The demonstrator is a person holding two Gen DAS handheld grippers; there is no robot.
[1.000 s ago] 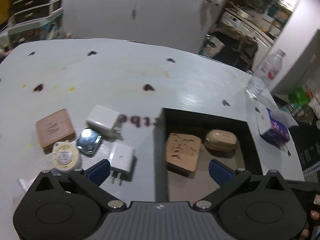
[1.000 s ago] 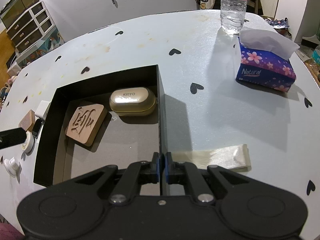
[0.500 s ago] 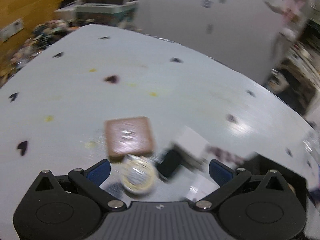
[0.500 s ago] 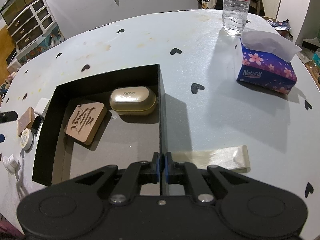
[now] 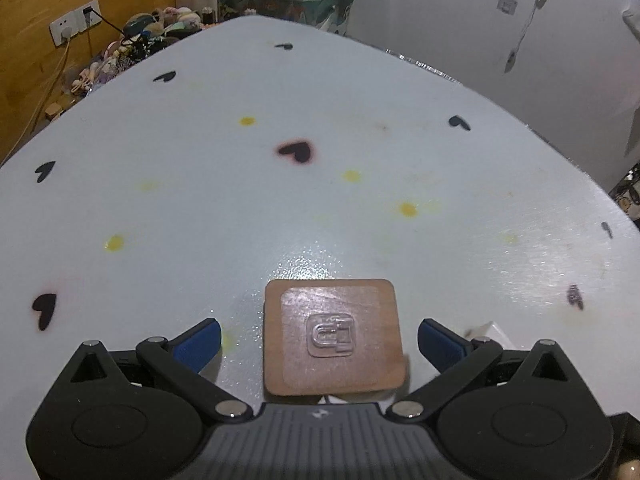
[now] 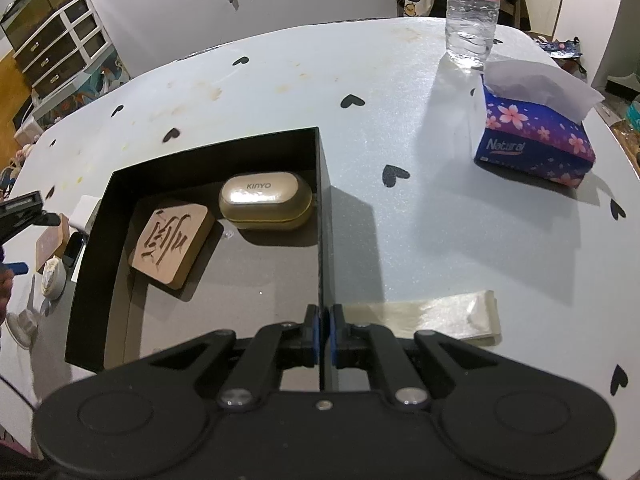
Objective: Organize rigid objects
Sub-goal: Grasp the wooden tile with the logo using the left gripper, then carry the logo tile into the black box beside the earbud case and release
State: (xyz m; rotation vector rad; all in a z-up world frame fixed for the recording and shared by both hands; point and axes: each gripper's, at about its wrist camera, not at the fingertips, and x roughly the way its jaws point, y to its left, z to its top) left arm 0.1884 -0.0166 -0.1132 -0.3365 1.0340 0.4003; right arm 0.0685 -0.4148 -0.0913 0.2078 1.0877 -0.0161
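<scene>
My left gripper [image 5: 319,340] is open, its blue-tipped fingers either side of a brown square block [image 5: 333,337] with a clear raised emblem, lying flat on the white table [image 5: 280,208]. My right gripper [image 6: 324,338] is shut on the right wall of a black box [image 6: 323,208]. Inside the box lie a carved wooden block [image 6: 172,242] and a gold KINYO case [image 6: 266,200]. Left of the box the brown block [image 6: 50,242], a round tin [image 6: 52,276], a dark shiny piece [image 6: 74,254] and a white charger [image 6: 85,212] sit on the table.
A tissue box [image 6: 534,138] and a water bottle [image 6: 474,8] stand at the far right. A clear plastic strip [image 6: 436,314] lies by my right gripper. A white knob-like item [image 6: 22,322] sits at the table's left edge. A white corner [image 5: 494,330] shows behind my left gripper's right finger.
My left gripper has swung left from over the box to the brown block, which now lies between its open fingers. The right gripper has stayed shut on the box wall.
</scene>
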